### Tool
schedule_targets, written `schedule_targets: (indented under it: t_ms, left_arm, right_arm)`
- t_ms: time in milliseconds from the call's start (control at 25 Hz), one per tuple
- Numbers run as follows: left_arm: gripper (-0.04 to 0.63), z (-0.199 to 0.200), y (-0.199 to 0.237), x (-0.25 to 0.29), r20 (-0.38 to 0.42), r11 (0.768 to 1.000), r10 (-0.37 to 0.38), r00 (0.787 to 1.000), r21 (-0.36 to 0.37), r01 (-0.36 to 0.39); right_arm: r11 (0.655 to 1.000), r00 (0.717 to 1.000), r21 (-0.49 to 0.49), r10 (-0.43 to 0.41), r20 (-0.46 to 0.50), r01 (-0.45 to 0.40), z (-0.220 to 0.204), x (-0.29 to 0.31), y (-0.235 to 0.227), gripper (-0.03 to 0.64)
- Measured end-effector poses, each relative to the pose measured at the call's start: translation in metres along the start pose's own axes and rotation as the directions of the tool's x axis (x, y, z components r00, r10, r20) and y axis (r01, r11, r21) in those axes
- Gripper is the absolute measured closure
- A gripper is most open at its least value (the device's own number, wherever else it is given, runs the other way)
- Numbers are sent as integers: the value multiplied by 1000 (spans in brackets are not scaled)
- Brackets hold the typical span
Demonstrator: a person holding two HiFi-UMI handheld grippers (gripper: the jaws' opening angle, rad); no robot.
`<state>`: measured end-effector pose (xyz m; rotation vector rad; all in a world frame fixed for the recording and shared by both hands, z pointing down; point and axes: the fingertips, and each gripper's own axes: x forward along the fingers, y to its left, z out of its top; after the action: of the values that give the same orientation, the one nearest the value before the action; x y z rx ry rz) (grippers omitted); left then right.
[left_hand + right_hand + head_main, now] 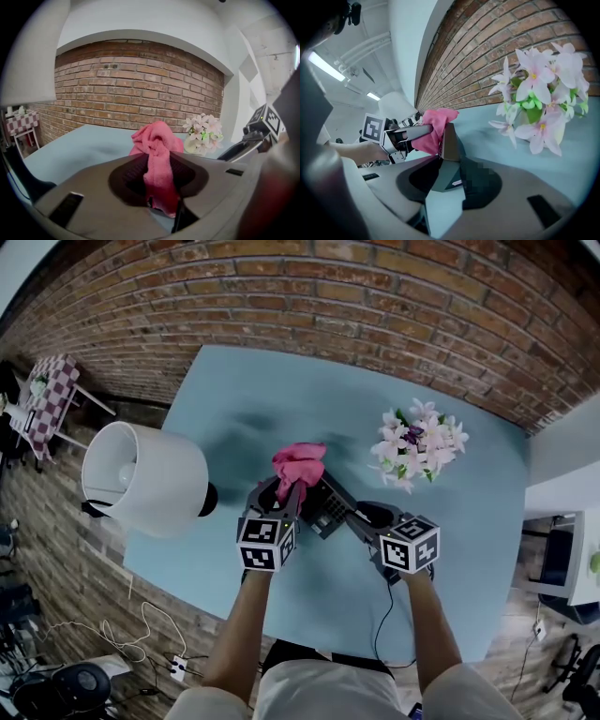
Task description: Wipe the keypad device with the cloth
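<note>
Two tools meet over the middle of the pale blue tabletop (234, 409) in the head view: your left hand-held gripper (284, 491) carries the pink cloth (298, 463) bunched at its tips, and your right hand-held gripper (349, 514) reaches in from the other side to the dark keypad device (323, 507), which sits between the two, just below the cloth. A white lamp shade (141, 479) stands close on the left at the tabletop's edge, beside your left forearm's path, and a bunch of pale pink flowers (417, 442) stands near the device on the far right. The brick wall (328, 287) runs behind the tabletop, a checked table (49, 399) stands well off to the left, and a dark cable (382, 615) trails from under your right hand toward you. From the left gripper view, the jaws are clamped on the cloth, which hangs down between the pads and bulges above them, blocking the ground just ahead. The flowers show past it on the right, with the other tool's marker cube at the frame edge. From the right gripper view, the jaws are closed on the keypad device, which stands tilted up between them. The cloth touches its far upper edge, the flowers stand close on the right, and the lamp shade sits behind your left forearm (347, 150).
</note>
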<state>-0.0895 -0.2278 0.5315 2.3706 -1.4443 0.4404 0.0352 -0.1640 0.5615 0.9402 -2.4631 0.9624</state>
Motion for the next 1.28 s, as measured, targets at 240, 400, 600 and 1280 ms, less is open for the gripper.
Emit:
schedule_targets:
  t_ms: [240, 400, 600, 1280]
  left_arm:
    - [459, -8, -19, 10, -33, 998, -50, 998, 42, 52]
    - [456, -13, -24, 14, -39, 997, -55, 998, 42, 57]
    - [454, -15, -32, 13, -48, 996, -73, 996, 40, 75]
    - [454, -31, -77, 2, -64, 986, -165, 984, 20, 167]
  right_arm:
    - [999, 1000, -32, -2, -27, 1, 0, 0, 1, 465]
    - [999, 1000, -40, -9, -30, 8, -1, 1, -1, 463]
    - [999, 999, -43, -12, -32, 10, -1, 0, 0, 463]
    - [997, 999, -68, -33, -8, 32, -1, 0, -1, 451]
